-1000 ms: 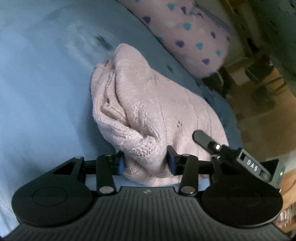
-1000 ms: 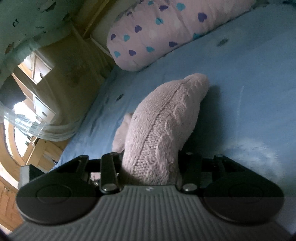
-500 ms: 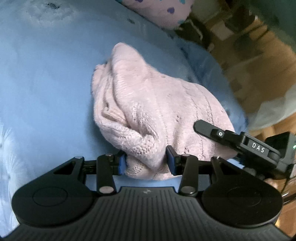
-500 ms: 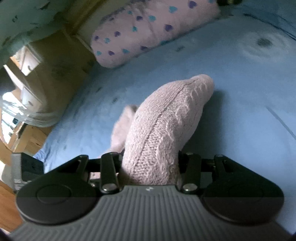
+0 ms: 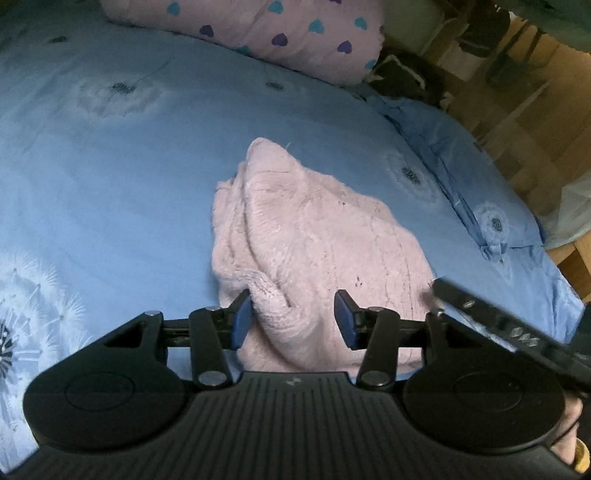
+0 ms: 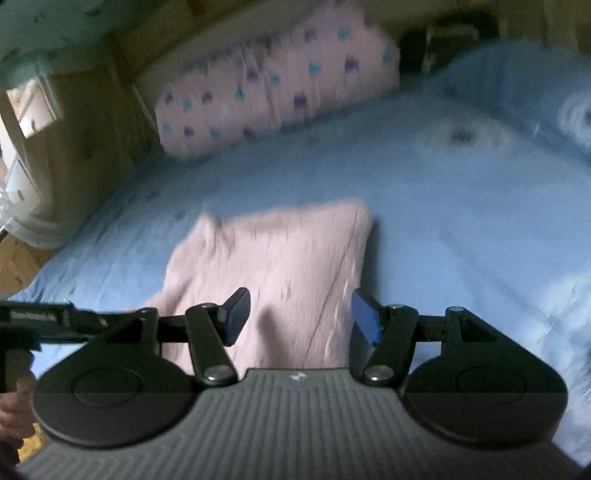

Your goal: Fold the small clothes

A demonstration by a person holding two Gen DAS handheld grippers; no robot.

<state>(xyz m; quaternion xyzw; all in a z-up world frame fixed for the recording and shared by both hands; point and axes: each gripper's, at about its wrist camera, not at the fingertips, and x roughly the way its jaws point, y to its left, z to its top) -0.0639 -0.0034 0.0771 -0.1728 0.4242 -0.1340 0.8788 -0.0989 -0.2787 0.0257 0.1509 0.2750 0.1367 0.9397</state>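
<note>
A pale pink knitted garment (image 5: 317, 240) lies folded on the blue bed cover (image 5: 110, 177). My left gripper (image 5: 293, 317) is open, its blue pads either side of the garment's near edge without pinching it. In the right wrist view the same garment (image 6: 280, 266) lies flat in front of my right gripper (image 6: 299, 317), which is open with its jaws apart over the near edge. The right wrist view is motion-blurred. The other gripper's body shows at the right edge of the left wrist view (image 5: 509, 332).
A pink pillow with blue and purple hearts (image 5: 266, 33) lies at the head of the bed (image 6: 273, 96). The bed's right edge (image 5: 517, 236) drops to a wooden floor (image 5: 535, 122). Wooden furniture (image 6: 48, 122) stands to the left in the right wrist view.
Both grippers have opened and let go of the pink garment, which now lies flat on the bed. Both have drawn back a little toward me.
</note>
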